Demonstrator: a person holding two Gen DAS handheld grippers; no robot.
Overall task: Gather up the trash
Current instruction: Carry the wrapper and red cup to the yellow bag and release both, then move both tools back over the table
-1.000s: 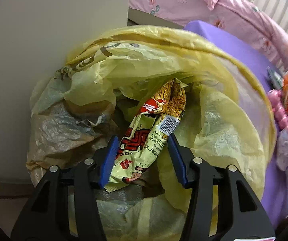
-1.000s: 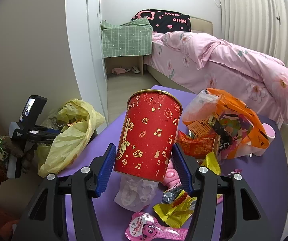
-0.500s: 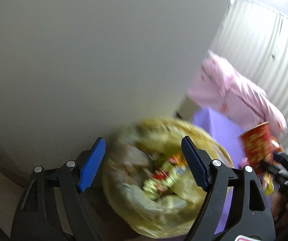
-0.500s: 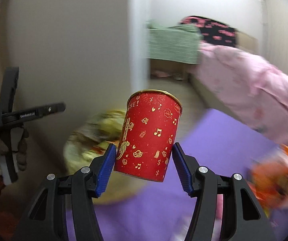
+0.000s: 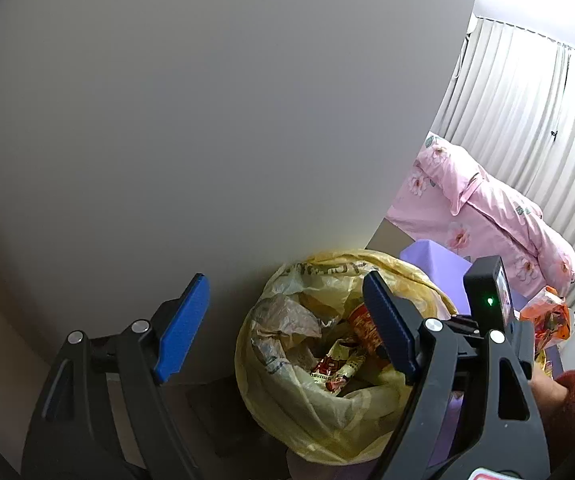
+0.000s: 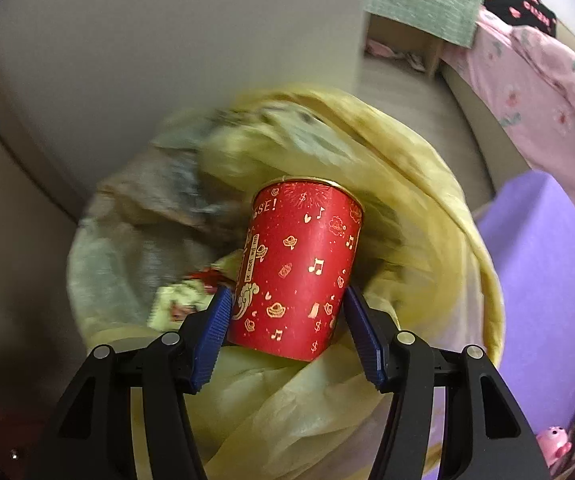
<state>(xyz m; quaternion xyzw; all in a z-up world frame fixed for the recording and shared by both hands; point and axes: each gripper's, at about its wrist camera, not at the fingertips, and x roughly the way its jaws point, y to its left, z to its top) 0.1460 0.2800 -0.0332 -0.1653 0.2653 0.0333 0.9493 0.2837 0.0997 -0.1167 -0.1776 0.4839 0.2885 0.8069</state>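
Right gripper (image 6: 287, 334) pointed steeply down over the mouth of the yellow trash bag (image 6: 427, 184), fingers (image 6: 215, 336) pinching a red cylindrical cup (image 6: 299, 268) printed with gold notes and ingots; both blue pads pressed against the lower wall of the cup, rim tilted away from the camera. Cup held above the bag opening, a little inside the ring of the yellow plastic, not resting on the contents. Bag contents blurred in the right wrist view: grey crumpled plastic on the left side, a snack wrapper (image 6: 183, 300) just left of the cup. Left gripper (image 5: 287, 328) held beside and above the same bag, fingers (image 5: 181, 330) spread wide with nothing between them. In the left wrist view, bag (image 5: 287, 396) open, standing against the pale wall (image 5: 207, 120), just off the near corner of the purple counter (image 5: 439, 260); red-and-yellow wrapper lying inside near the centre of the bag. Right gripper body with a green light partly visible behind the left gripper's right finger, carried by a hand (image 5: 547, 392) in a rust-red sleeve. Orange snack bag (image 5: 551, 316) on the counter further back; pink floral bedding (image 5: 487, 208) and pleated curtain (image 5: 527, 100) beyond.
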